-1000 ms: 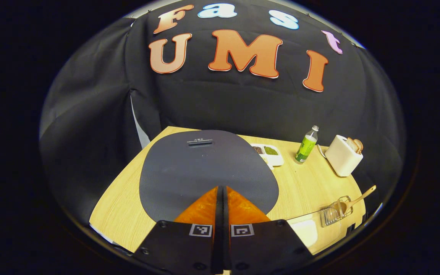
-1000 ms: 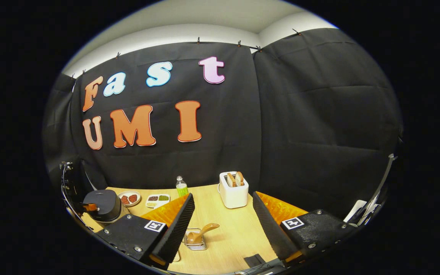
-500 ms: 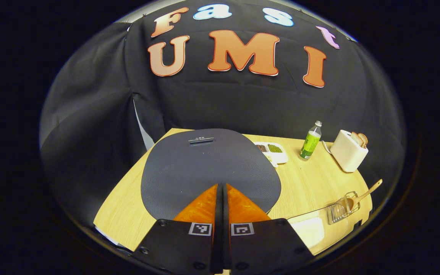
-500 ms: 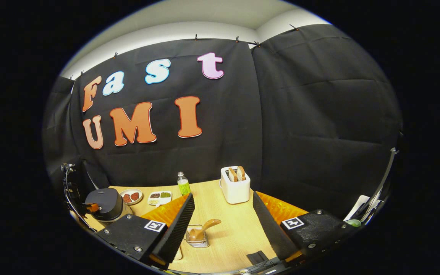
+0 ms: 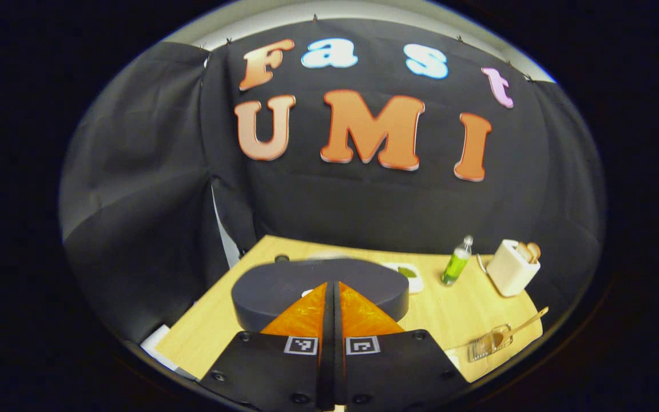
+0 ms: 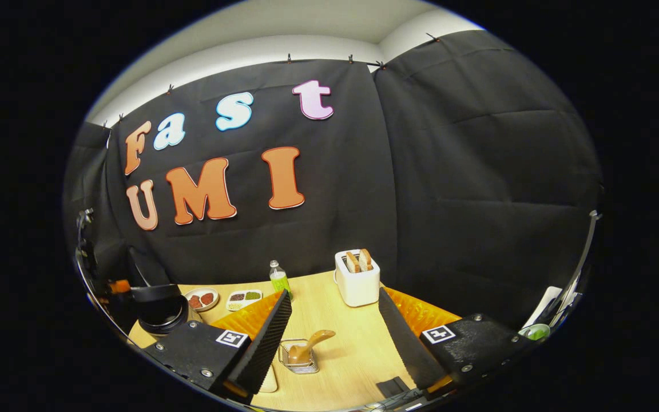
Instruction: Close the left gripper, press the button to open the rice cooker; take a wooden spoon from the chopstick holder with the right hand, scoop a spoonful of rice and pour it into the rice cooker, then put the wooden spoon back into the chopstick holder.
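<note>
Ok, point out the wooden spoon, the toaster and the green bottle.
wooden spoon (image 6: 310, 343): right gripper view, on the handle above the holder.
toaster (image 6: 357, 286): right gripper view, on the white front face.
green bottle (image 5: 453, 268): left gripper view, on the green body.

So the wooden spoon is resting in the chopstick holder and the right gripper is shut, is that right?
Not quite: the wooden spoon does rest in the chopstick holder, but the right gripper is open, its fingers set wide apart, as the right gripper view shows.

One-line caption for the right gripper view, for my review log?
Open right gripper faces the wooden spoon in its chopstick holder; rice cooker at left.
</note>
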`<state>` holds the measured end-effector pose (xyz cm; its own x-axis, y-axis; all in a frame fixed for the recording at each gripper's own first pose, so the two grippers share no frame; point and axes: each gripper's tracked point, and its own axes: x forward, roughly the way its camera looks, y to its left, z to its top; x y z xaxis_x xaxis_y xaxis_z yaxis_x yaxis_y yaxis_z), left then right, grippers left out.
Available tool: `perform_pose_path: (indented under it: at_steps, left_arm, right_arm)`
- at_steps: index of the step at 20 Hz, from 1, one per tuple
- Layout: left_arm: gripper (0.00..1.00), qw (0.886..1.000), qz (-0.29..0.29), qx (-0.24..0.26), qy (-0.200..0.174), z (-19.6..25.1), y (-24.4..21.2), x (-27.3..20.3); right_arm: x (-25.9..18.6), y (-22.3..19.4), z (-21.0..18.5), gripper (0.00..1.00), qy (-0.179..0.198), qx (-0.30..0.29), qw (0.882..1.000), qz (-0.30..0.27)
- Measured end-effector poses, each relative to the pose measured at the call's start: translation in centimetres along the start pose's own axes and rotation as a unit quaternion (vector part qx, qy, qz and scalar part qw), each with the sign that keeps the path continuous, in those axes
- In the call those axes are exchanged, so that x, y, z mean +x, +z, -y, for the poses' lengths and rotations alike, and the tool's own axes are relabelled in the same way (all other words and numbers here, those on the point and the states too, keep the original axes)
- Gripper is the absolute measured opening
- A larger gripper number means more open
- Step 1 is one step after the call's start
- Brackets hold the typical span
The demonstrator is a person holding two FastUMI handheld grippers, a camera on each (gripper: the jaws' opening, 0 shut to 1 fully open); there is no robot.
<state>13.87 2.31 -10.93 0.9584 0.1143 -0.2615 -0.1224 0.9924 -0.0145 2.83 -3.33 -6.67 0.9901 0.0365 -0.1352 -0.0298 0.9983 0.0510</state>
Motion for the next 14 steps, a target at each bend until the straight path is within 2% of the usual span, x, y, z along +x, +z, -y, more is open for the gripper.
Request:
perform_pose_path:
  at_steps: [4, 8, 10, 12, 14]
  left_arm:
    - [0.04, 0.999, 0.037, -0.002, -0.011, 0.3, 4.7, -3.5]
    - [0.04, 0.998, 0.069, 0.010, 0.003, -0.8, 5.8, -6.1]
    - [0.02, 0.997, 0.076, -0.008, 0.026, -1.8, 6.0, -7.3]
    - [0.10, 0.996, 0.075, -0.020, 0.036, -2.4, 5.8, -8.2]
    - [0.37, 0.995, 0.084, -0.015, 0.051, -3.2, 6.1, -9.4]
  right_arm:
    - [1.4, -1.5, -0.6, 0.95, 0.016, 0.018, 1.000, -0.004]
    - [3.8, -4.1, -1.8, 0.95, 0.040, 0.050, 0.998, -0.023]
    - [4.9, -5.9, -2.2, 0.95, 0.049, 0.073, 0.995, -0.046]
    - [6.5, -8.4, -2.6, 0.95, 0.056, 0.093, 0.991, -0.072]
    - [7.7, -10.3, -2.2, 0.95, 0.055, 0.106, 0.989, -0.090]
